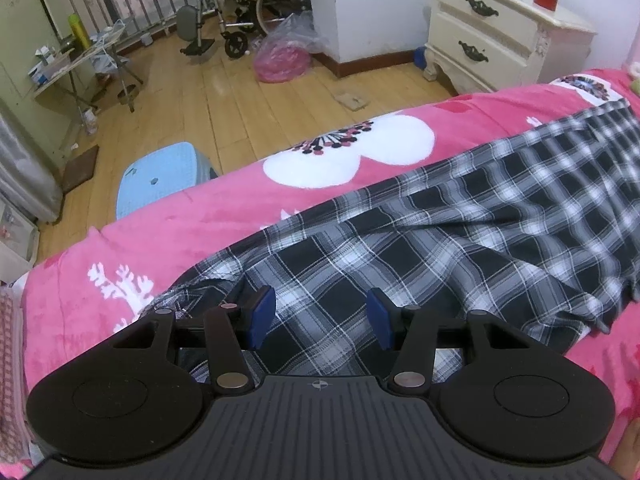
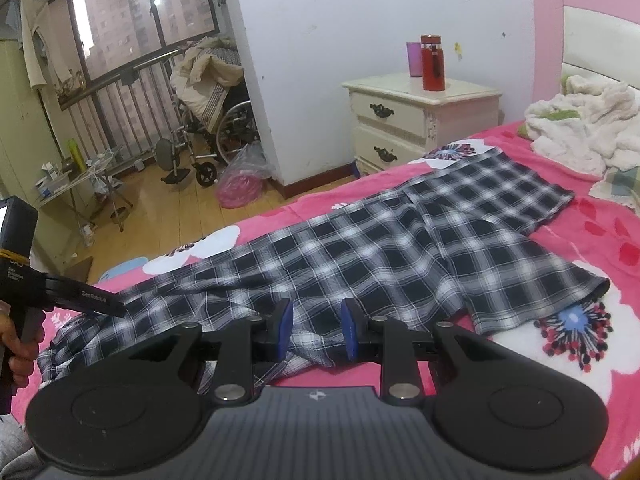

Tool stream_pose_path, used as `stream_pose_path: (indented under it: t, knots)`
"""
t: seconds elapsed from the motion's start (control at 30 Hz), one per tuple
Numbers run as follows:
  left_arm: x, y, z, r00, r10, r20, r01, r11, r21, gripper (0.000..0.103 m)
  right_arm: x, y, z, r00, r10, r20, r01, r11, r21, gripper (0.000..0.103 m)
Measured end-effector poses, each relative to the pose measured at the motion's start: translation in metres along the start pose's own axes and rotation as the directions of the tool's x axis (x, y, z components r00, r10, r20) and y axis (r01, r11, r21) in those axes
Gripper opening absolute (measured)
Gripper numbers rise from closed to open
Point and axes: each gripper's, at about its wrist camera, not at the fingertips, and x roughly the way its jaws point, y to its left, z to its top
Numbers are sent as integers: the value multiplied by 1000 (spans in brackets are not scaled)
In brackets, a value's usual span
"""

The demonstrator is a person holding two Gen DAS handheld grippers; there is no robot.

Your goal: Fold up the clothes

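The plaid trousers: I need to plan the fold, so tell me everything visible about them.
The plaid trousers are thin woven cloth in a black, white and grey check. They lie spread and wrinkled on the pink blanket, legs apart towards the headboard, near end bunched. Both the left gripper and the right gripper hover over that end, jaws open.

Soft, even indoor light fills both views, with weak shadows. The wooden floor [image 1: 224, 92] shows a pale sheen. Beyond the window [image 2: 148, 12] it looks dusky pink. Fisheye bending curves the edges and darkens the corners. The far checked trousers [image 1: 560, 168] are slightly blurred.
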Motion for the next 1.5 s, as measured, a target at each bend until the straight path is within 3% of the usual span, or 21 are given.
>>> stream_pose_path:
  t: [0.8,1.07,1.17,1.23,1.33,1.5]
  knots:
    - [4,2,-3,1000,8,1,-8,1000,-13,50,4,-2,1,1000,21,-19,-20,1000,8,28]
    - [0,1,2,1000,6,27,-6,1000,-10,50,2,-24,-4,998,54,-10,-53,994,101,28]
    - [-8,0,12,998,-6,61,5,1000,11,50,-6,-42,-8,1000,21,23,-23,993,113,28]
    - [-11,-4,23,996,-26,84,21,998,58,50,-13,-57,-11,998,-17,52,14,998,57,28]
    - [-9,-15,44,992,-69,103,51,984,168,50,-14,-85,-6,999,-39,31,42,996,-81,28]
    - [21,-57,70,981,-156,114,108,933,343,50,26,-116,15,986,-107,-125,54,929,-366,28]
